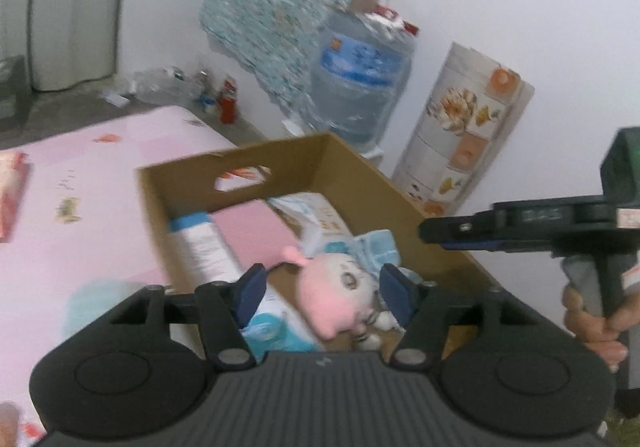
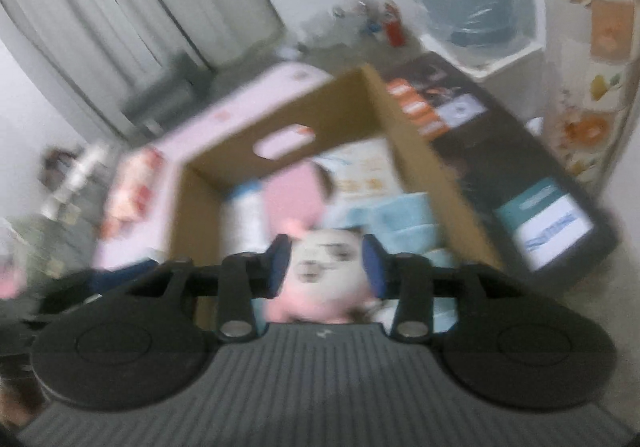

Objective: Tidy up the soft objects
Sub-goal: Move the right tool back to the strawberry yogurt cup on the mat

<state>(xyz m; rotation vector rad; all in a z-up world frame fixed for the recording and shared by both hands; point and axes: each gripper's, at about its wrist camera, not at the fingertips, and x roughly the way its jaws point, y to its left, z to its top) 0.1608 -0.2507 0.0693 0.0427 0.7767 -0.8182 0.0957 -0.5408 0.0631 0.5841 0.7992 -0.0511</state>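
- Left gripper [image 1: 322, 293] hangs over the cardboard box [image 1: 360, 171] with jaws spread, gripping nothing; right gripper [image 2: 326, 267] likewise parted, pads flanking the doll's face without clear contact
- Pink plush doll [image 1: 336, 297] lies in the box, head toward the near wall, long axis slanting
- Around it: tissue packs [image 1: 204, 247], pale blue cloth [image 1: 378, 247]

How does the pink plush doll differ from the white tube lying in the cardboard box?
The pink plush doll is rounded, soft and pink with a pale face; the white tube is long, straight and white with a blue end. The doll lies mid-box, the tube along the left wall. Both rest inside the cardboard box.
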